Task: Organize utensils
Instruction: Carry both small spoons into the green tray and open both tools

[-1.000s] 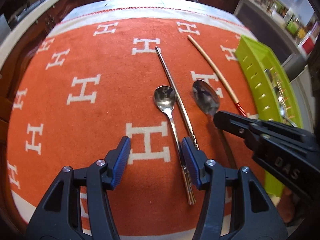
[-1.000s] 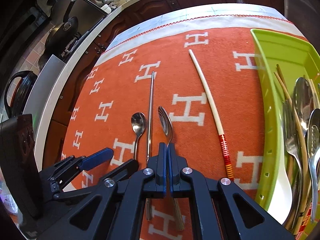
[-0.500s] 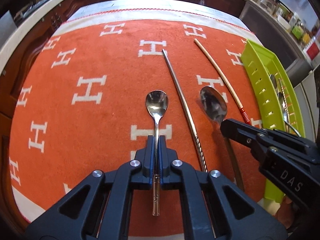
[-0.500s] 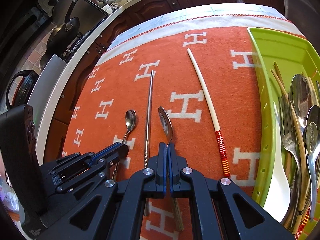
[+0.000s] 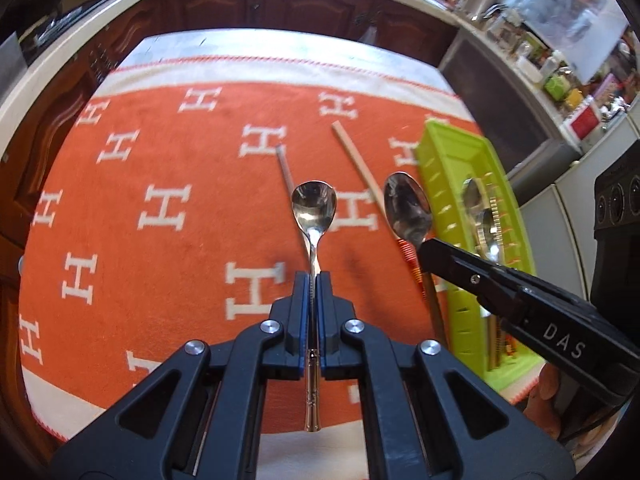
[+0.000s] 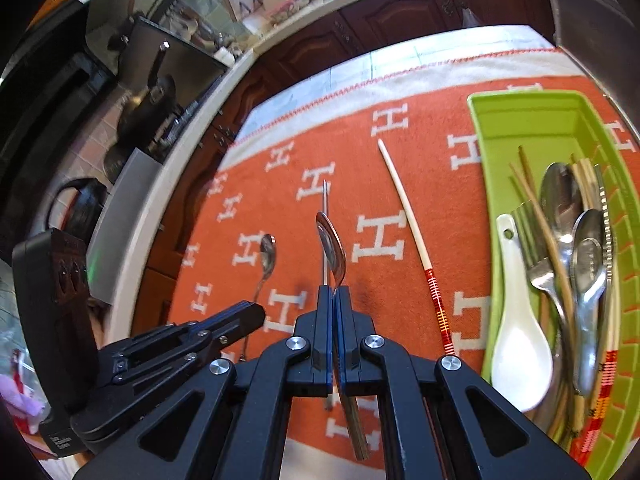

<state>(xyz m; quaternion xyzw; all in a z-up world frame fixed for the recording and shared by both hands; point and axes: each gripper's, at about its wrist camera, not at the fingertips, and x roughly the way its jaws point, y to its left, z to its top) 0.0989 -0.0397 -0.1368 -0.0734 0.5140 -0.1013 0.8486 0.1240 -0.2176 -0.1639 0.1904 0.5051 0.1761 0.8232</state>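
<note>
Orange H-patterned cloth (image 5: 168, 264) on table; dark wood cabinets (image 5: 280, 4) behind.

Each claw (image 5: 315, 280) is matte black, with blue pads (image 6: 327, 320), silver screws and white "DAS" lettering.

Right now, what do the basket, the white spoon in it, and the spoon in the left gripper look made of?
Basket: glossy lime plastic, with moulded slots. White spoon: probably glazed ceramic, opaque and smooth. Spoon in the left gripper: polished metal, likely steel, with mirror reflections.
</note>
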